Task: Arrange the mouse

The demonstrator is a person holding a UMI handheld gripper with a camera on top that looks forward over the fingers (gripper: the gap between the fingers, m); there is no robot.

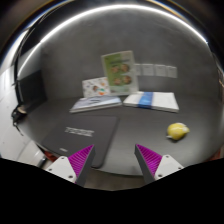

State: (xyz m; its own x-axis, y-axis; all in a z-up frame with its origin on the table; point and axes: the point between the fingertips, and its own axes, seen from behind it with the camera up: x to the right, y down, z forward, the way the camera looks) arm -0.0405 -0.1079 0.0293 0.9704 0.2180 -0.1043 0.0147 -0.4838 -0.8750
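Note:
A small rounded yellow-green mouse (178, 130) lies on the grey table (150, 125), ahead of my fingers and off to the right. A dark grey flat mat (72, 135) with small white print lies ahead and to the left, its near corner reaching between my fingers. My gripper (114, 150) is open and empty, low over the table's near part, with the magenta pads (80, 158) wide apart. The mouse is well clear of both fingers and off the mat.
A green-and-white leaflet (119, 72) stands at the back. A colourful booklet (95, 88) and a white-and-blue book (152, 100) lie beyond the mat. White sheets (157, 70) hang on the wall. A dark object (25, 100) stands at the far left.

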